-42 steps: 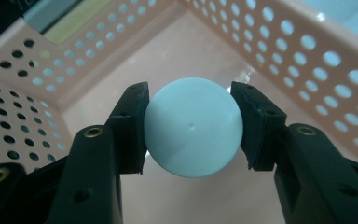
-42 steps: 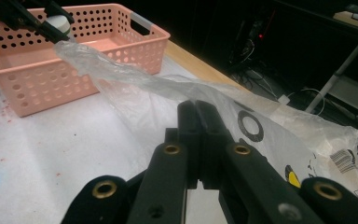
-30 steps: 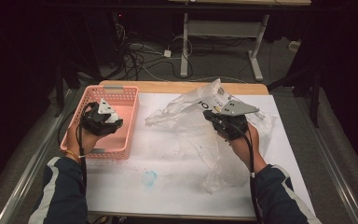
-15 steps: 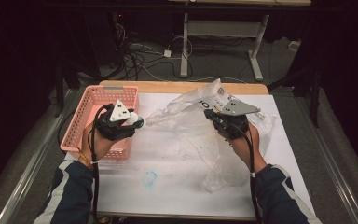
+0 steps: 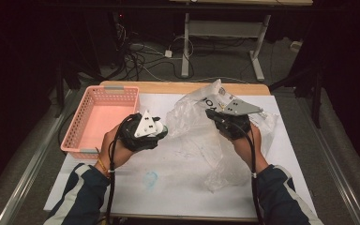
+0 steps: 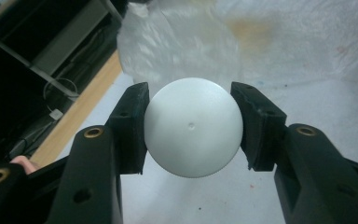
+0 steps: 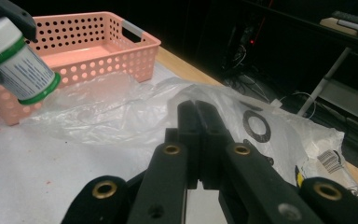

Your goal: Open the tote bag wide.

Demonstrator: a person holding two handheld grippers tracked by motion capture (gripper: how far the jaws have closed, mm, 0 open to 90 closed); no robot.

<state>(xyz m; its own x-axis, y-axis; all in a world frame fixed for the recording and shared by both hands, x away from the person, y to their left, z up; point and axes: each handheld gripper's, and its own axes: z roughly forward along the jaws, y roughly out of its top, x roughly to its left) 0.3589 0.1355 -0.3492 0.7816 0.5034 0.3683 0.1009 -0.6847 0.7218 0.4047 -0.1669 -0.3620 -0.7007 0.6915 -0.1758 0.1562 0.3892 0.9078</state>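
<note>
Holding a white bottle (image 6: 192,127) in my left jaws, I pinch the clear plastic bag (image 5: 201,112) with my right jaws beside the pink basket (image 5: 77,126).

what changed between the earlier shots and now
The left hand-held gripper, shut on a white bottle, moved out from over the pink basket rightward across the table toward the clear plastic bag. The right hand-held gripper stayed put, jaws pinched on the bag's edge. Basket and bag did not shift.

Black "YO" on plastic bag (image 5: 201,104); barcode
</note>
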